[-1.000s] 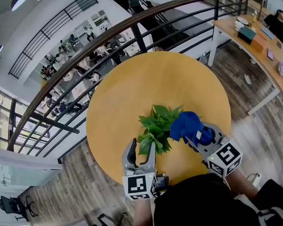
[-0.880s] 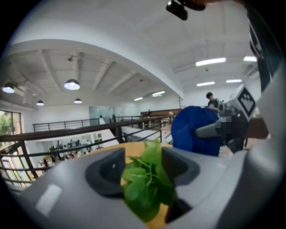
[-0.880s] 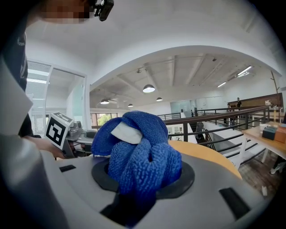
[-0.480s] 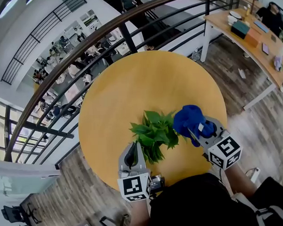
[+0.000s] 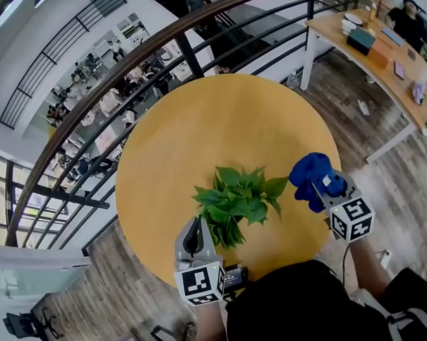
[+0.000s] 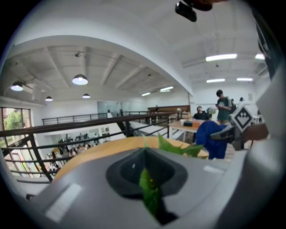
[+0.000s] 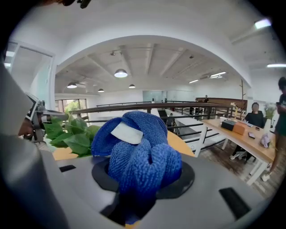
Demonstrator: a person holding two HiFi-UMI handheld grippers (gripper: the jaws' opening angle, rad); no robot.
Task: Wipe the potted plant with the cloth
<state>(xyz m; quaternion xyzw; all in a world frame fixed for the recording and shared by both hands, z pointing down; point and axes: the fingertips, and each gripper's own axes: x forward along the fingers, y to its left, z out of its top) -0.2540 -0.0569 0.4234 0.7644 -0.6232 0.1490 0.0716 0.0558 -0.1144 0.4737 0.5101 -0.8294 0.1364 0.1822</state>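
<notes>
Round and wooden, the counter (image 5: 197, 124) sits close against a dark railing (image 5: 118, 93) on its far side. The potted plant (image 5: 236, 200) stands directly ahead of the left tool (image 5: 199, 229) and to the left of the right tool (image 5: 317, 190), with a clear gap on that side. Its pot is hidden under the foliage.

The left tool is clenched on 1 leaf (image 6: 149, 194), which runs up between its closed jaws. The right tool is clamped around a bunched blue cloth (image 7: 138, 152), with a white label (image 7: 126, 133) showing on top.

By the look of them, the leaves are thin, limp and easily torn, and the stems bend. A gentle pinch near the leaf's middle or tip should be enough to hold it flat. A pull could tip what is probably a light pot. The cloth is soft and thick, so it is unlikely to slip out or scratch.

Room is generous ahead of both tools, across the open counter. Behind them the rim is close, and the right tool hangs about over the rim on its side. Strokes are therefore best drawn inward, towards the left tool.
</notes>
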